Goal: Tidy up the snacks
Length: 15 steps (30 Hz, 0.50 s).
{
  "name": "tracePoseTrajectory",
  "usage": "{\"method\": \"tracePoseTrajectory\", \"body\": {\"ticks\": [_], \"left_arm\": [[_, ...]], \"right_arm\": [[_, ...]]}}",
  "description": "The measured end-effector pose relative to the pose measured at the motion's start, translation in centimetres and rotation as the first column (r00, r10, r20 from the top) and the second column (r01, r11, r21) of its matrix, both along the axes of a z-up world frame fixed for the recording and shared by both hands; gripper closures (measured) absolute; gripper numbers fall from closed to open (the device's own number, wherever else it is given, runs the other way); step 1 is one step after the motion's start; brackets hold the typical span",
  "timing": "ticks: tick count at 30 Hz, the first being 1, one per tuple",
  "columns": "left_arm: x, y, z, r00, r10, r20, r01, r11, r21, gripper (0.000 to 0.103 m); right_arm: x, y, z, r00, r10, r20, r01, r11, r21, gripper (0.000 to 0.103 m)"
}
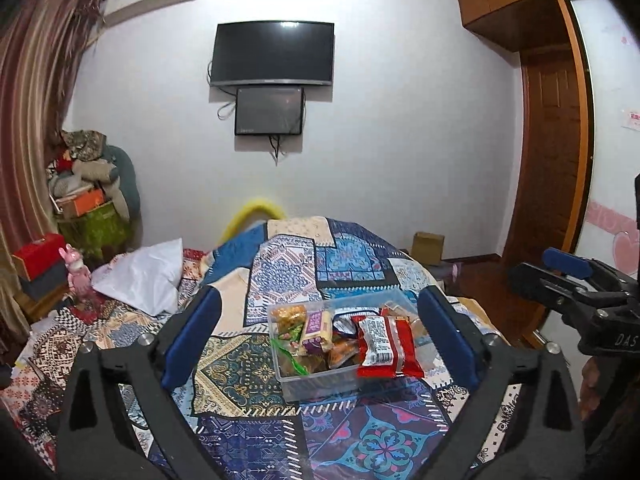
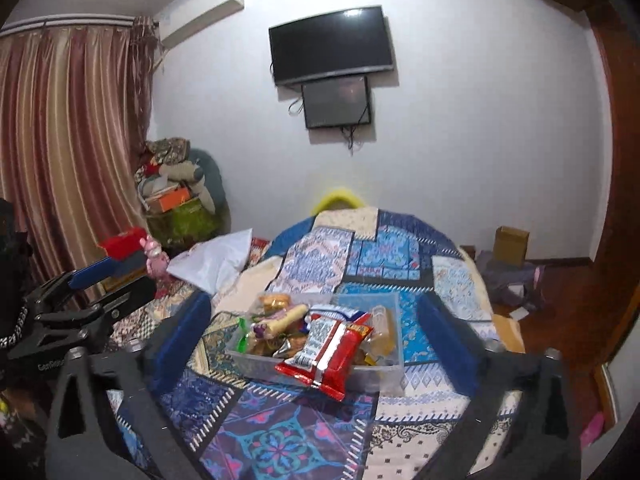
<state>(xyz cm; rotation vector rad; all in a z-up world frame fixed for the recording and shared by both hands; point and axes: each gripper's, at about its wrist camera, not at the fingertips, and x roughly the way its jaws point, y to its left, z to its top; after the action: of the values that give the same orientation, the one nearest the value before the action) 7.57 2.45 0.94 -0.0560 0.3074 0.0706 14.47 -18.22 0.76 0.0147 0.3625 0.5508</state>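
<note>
Left jaws: my left gripper (image 1: 320,344) hangs wide apart and empty, blue pads framing the bin from the near side.
Right jaws: my right gripper (image 2: 316,344) is spread wide too, nothing between the pads, hovering above the bed.
Snacks: nearly all sit inside the clear plastic bin (image 1: 320,380) on the patterned quilt (image 1: 256,368); none lies loose on the quilt that I can see.
Odd one out: the red packet (image 1: 386,344) lies tilted over the bin's near right rim, half hanging outside.
Step, as I judge it: tuck that packet fully in.
How to do it well: I would come down with the right jaws across the packet's narrow width, pinch gently so the contents do not crush, lift clear of the rim, then lay it flat on the yellow and purple packs (image 1: 316,326).
Risk: the bin is light; steady its left wall with the left jaws.
</note>
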Motion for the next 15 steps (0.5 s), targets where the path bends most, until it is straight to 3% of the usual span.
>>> {"method": "tracePoseTrajectory", "body": {"ticks": [15], "left_arm": [[-0.8, -0.2, -0.1, 1.0, -0.015, 0.0, 0.015, 1.0, -0.016, 0.003]], "right_arm": [[-1.6, -0.5, -0.3, 1.0, -0.012, 0.027, 0.012, 1.0, -0.012, 0.0]]}}
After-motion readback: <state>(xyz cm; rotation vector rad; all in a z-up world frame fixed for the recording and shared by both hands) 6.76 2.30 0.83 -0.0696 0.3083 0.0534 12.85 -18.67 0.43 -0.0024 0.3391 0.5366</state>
